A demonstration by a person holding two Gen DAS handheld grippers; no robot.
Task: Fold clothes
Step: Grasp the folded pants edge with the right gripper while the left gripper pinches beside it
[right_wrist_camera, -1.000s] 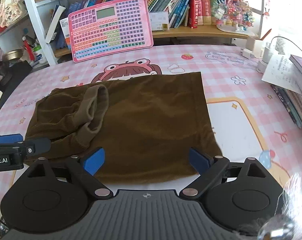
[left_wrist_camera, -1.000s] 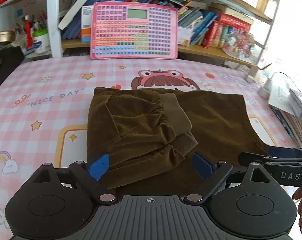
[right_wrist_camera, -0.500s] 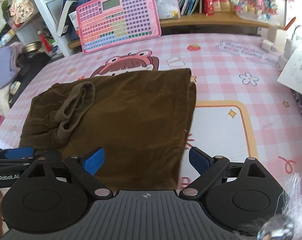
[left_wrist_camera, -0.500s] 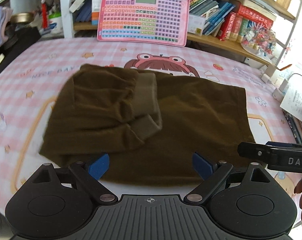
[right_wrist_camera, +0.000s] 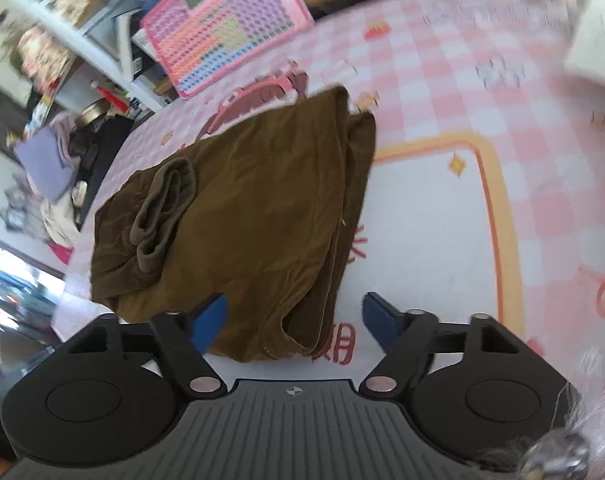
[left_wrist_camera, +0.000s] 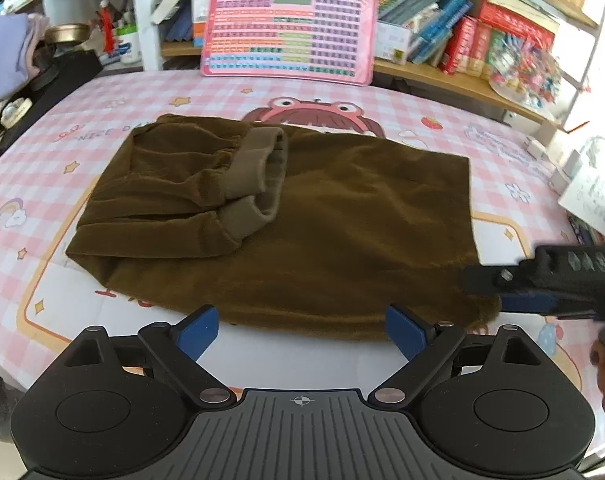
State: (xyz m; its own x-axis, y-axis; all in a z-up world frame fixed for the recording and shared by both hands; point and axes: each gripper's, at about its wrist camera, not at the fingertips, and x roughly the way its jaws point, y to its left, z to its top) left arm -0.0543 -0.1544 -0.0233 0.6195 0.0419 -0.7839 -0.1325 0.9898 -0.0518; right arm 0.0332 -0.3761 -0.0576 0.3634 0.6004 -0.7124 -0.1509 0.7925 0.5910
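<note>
A brown velvety garment [left_wrist_camera: 302,220] lies folded on the pink checked table cover [left_wrist_camera: 150,92], its two ribbed cuffs [left_wrist_camera: 258,176] stacked on its left half. My left gripper [left_wrist_camera: 300,328] is open and empty, just short of the garment's near edge. My right gripper [right_wrist_camera: 294,314] is open, its jaws on either side of the garment's [right_wrist_camera: 242,216] near right corner [right_wrist_camera: 302,336]. It also shows in the left wrist view [left_wrist_camera: 542,284], at the garment's right corner.
A pink toy keyboard [left_wrist_camera: 290,28] leans on the bookshelf [left_wrist_camera: 442,76] at the back. Papers and chargers [left_wrist_camera: 582,184] sit at the right edge. Clothes and dark items [left_wrist_camera: 18,68] pile at the left.
Both grippers have pulled back and risen, so more of the garment shows. The right gripper has swung and tilted toward the garment's right corner; its view is blurred.
</note>
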